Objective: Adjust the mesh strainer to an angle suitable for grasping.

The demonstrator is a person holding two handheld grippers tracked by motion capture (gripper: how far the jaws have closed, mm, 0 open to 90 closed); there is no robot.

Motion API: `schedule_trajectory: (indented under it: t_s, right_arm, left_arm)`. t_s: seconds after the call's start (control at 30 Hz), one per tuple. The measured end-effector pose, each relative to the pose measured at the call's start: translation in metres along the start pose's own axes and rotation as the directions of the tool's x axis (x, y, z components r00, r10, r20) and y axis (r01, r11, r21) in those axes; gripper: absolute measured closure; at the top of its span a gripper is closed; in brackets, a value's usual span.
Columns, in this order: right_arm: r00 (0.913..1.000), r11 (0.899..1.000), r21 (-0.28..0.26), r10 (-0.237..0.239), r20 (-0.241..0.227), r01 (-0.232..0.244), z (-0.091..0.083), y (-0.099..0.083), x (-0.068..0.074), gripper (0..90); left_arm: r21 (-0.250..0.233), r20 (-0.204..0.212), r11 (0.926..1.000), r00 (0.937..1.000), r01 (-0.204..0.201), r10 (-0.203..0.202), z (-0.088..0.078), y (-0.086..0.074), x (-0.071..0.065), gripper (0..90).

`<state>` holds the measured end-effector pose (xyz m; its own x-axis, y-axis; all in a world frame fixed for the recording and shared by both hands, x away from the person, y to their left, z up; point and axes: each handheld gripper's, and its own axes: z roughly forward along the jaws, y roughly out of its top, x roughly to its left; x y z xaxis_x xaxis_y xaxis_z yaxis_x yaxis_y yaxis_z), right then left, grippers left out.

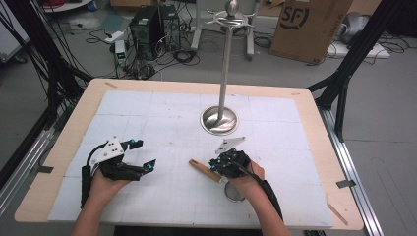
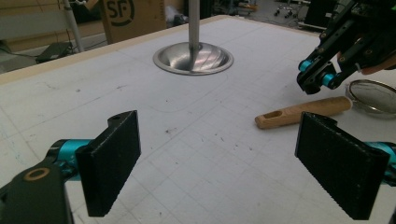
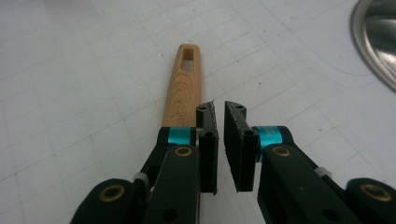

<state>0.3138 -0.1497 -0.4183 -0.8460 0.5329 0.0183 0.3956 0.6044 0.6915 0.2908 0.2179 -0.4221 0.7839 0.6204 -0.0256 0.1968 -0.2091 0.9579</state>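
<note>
A small strainer lies on the white mat, its wooden handle (image 1: 204, 170) pointing left and its round mesh bowl (image 1: 235, 192) under the person's right hand. My right gripper (image 1: 215, 164) hovers over the handle near the bowl end. In the right gripper view its jaws (image 3: 219, 109) stand a narrow gap apart with nothing between them, and the handle (image 3: 184, 88) runs away beneath the left jaw. My left gripper (image 1: 143, 154) rests at the left of the mat, jaws wide open and empty. The left gripper view (image 2: 233, 163) shows the handle (image 2: 301, 112), the mesh bowl (image 2: 376, 95) and the right gripper (image 2: 317, 79).
A tall metal stand rises from a round dished base (image 1: 219, 120) at the mat's middle back, with hooks at its top. The base also shows in the left gripper view (image 2: 194, 58) and the right gripper view (image 3: 378, 42). Cardboard box (image 1: 307, 24) and computers stand on the floor beyond.
</note>
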Motion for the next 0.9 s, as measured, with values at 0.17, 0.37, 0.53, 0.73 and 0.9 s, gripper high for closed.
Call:
schedule_trajectory:
  t_s: [0.17, 0.37, 0.53, 0.73, 0.9]
  right_arm:
    - [0.9993, 0.997, -0.074, 0.033, 0.015, -0.032, -0.018, -0.010, -0.006, 74.9]
    - [0.9973, 0.986, -0.153, 0.071, 0.017, -0.067, -0.041, -0.029, -0.011, 71.6]
    - [0.9932, 0.968, -0.227, 0.115, 0.022, -0.107, -0.060, -0.046, -0.012, 69.4]
    - [0.9914, 0.955, -0.271, 0.129, 0.023, -0.118, -0.070, -0.055, -0.013, 67.6]
    - [0.9910, 0.948, -0.294, 0.133, 0.016, -0.123, -0.076, -0.057, -0.012, 64.6]
  left_arm:
    - [-0.001, -0.001, 1.0000, 1.0000, 0.001, -0.001, 0.000, 0.000, 0.000, 14.8]
    - [-0.001, 0.001, 1.0000, 1.0000, 0.003, -0.003, 0.000, 0.000, 0.000, 14.8]
    - [-0.006, 0.004, 1.0000, 1.0000, 0.004, -0.004, 0.000, 0.000, -0.001, 14.8]
    - [-0.006, 0.002, 1.0000, 1.0000, 0.003, -0.003, 0.000, 0.001, -0.002, 14.8]
    - [-0.010, 0.006, 0.9999, 1.0000, 0.005, -0.005, 0.000, 0.001, -0.002, 14.8]
